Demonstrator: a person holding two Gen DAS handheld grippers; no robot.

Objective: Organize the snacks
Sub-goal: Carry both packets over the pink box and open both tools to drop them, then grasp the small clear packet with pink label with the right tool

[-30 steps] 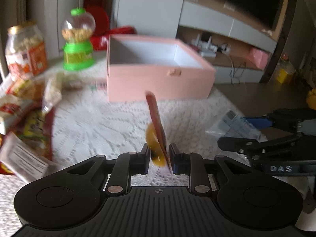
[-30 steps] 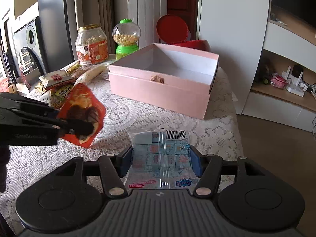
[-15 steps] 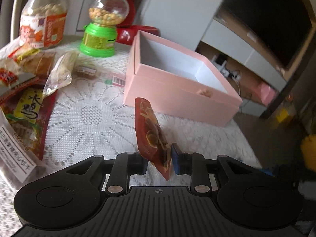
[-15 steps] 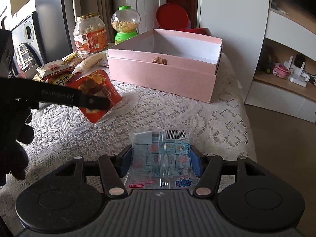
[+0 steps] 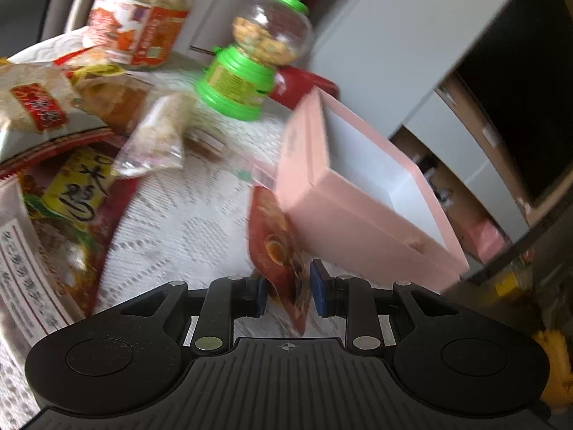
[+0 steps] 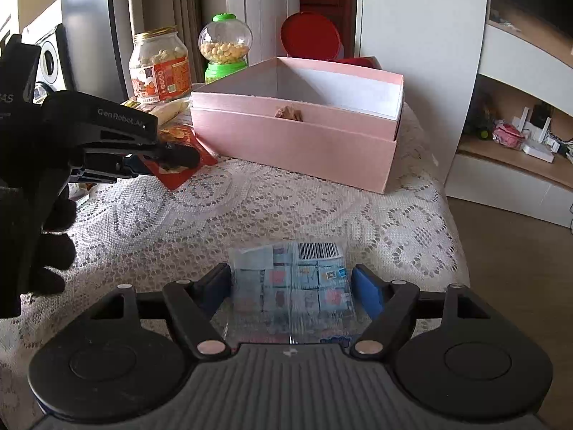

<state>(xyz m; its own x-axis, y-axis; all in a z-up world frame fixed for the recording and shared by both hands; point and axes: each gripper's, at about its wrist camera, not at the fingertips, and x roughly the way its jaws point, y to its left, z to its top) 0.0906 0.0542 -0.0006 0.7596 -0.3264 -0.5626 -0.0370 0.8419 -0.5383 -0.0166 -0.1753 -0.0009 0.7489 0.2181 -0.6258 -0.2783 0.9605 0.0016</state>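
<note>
My left gripper is shut on a red snack packet, which stands edge-on between the pads just short of the pink box's near left corner. The right wrist view shows that left gripper low over the lace cloth, pinching the red packet left of the open pink box. The jaws of my right gripper are opening. A clear packet of blue-wrapped sweets lies on the cloth between them, with a gap at each pad.
A heap of snack bags covers the table's left side. Behind it stand a jar and a green-based candy dispenser. A red lidded tub sits behind the box. The table's edge drops off on the right.
The left gripper rolled and carried the red packet toward the box's left corner, lower over the cloth. The right jaws spread away from the blue sweets packet.
</note>
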